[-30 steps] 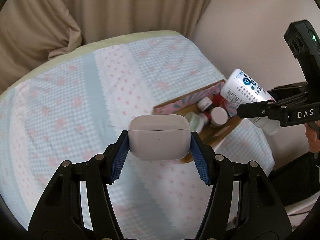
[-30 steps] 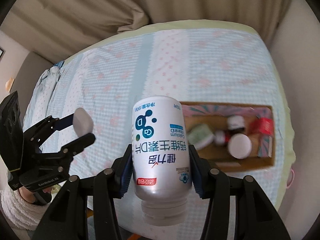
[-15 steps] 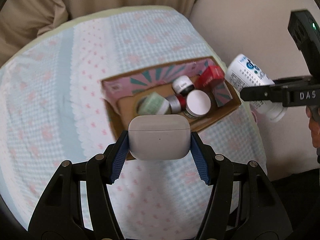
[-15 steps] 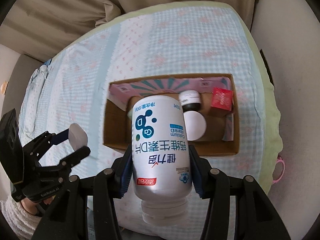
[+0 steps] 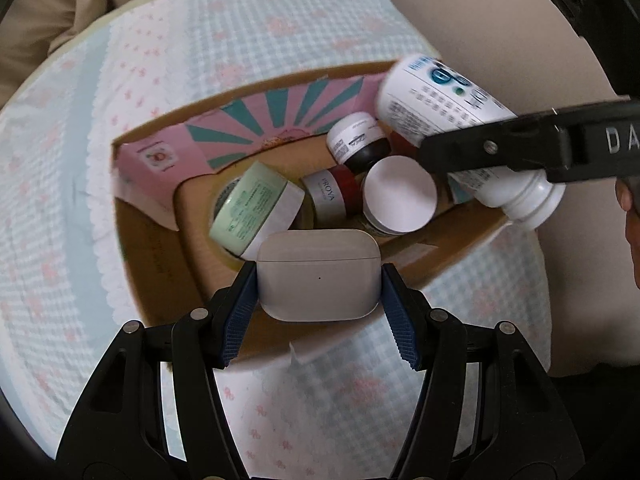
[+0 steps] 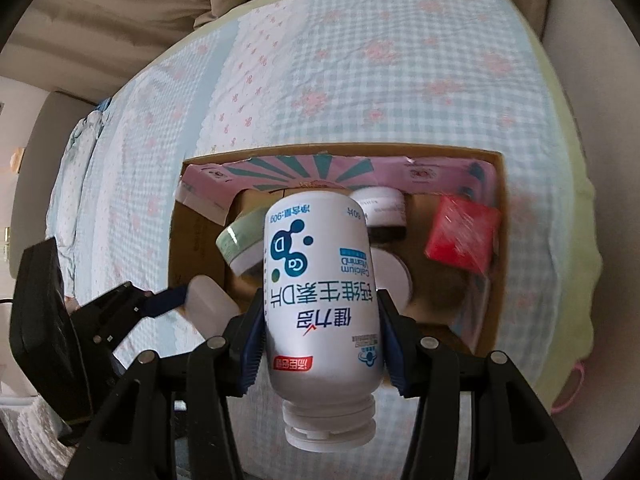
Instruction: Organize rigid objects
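Note:
My left gripper (image 5: 319,300) is shut on a white earbud case (image 5: 318,274), held over the near edge of an open cardboard box (image 5: 156,248). My right gripper (image 6: 322,336) is shut on a white calcium supplement bottle (image 6: 320,288), cap toward the camera, hanging above the same box (image 6: 196,236). In the left wrist view that bottle (image 5: 452,108) and the right gripper's finger (image 5: 520,148) hover over the box's right end. In the right wrist view the earbud case (image 6: 206,304) and left gripper (image 6: 168,304) sit at the box's near left corner.
Inside the box lie a green-lidded jar (image 5: 256,210), a red-and-white jar (image 5: 332,196), a dark jar (image 5: 358,140), a white round lid (image 5: 400,198) and a red packet (image 6: 462,236). The box rests on a checked bedspread (image 6: 360,80). Curtains (image 6: 120,0) hang behind.
Both grippers have come down and forward over the box with their loads. The box now looks much larger and nearer, and the bottle has moved over its right end.

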The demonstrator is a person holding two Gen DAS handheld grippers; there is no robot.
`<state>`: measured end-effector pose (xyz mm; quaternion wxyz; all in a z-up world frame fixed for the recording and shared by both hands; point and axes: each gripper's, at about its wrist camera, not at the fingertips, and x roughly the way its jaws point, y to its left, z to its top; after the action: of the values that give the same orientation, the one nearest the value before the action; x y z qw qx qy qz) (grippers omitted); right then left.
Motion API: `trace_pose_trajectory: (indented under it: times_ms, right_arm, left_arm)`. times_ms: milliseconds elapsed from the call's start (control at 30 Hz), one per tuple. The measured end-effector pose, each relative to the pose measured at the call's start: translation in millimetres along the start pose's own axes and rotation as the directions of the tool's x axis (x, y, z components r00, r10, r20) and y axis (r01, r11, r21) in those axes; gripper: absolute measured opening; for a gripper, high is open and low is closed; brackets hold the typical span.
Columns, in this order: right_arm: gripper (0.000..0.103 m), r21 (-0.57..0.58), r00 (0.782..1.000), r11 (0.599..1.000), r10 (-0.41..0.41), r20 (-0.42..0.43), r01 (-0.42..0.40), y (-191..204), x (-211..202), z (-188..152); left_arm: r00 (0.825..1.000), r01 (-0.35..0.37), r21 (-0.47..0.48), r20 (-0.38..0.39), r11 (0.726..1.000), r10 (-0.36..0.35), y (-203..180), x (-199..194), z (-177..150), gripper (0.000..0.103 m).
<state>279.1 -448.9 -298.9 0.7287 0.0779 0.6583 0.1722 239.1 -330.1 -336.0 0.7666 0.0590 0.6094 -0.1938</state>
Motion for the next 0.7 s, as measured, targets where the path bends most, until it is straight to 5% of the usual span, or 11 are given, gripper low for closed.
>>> trace_pose_trajectory:
  times_ms: [167,233,267,333,467,700]
  right_arm:
    - [0.049,-0.010,0.997,0.997,0.074,-0.033,-0.074,-2.5,24.9,19.9]
    - [0.061,-0.011,0.994,0.994,0.104,-0.027,-0.105,-0.9,27.3,26.2]
    - [0.086,-0.002,0.995,0.995,0.096,-0.029,-0.096,-0.2,27.7,29.5]
    - [0.102,-0.015,0.999,0.999,0.030,-0.021,-0.030,1.5,24.3,36.0]
    - [0.102,-0.013,0.997,0.997,-0.075,0.036,0.076,1.0,8.3,35.4]
    - [0.102,0.010,0.997,0.997,-0.075,0.006,0.075,-2.0,11.7,22.1]
  left_arm:
    - [0.999,-0.016,0.006,-0.029,1.000,0.017,-2.4,13.9,2.8,0.059]
    - [0.999,-0.028,0.004,-0.045,1.000,0.028,-2.6,15.4,1.3,0.101]
    - [0.999,-0.030,0.004,-0.034,1.000,0.030,-2.5,13.2,0.0,0.103]
    - [0.999,-0.024,-0.003,-0.033,1.000,0.024,0.6,8.2,-4.0,0.103]
    - [0.999,-0.037,-0.036,-0.025,0.999,0.036,10.8,-2.4,-10.7,0.103]
    - [0.999,-0.032,-0.068,0.009,0.997,0.033,22.2,-21.3,-11.4,0.103]
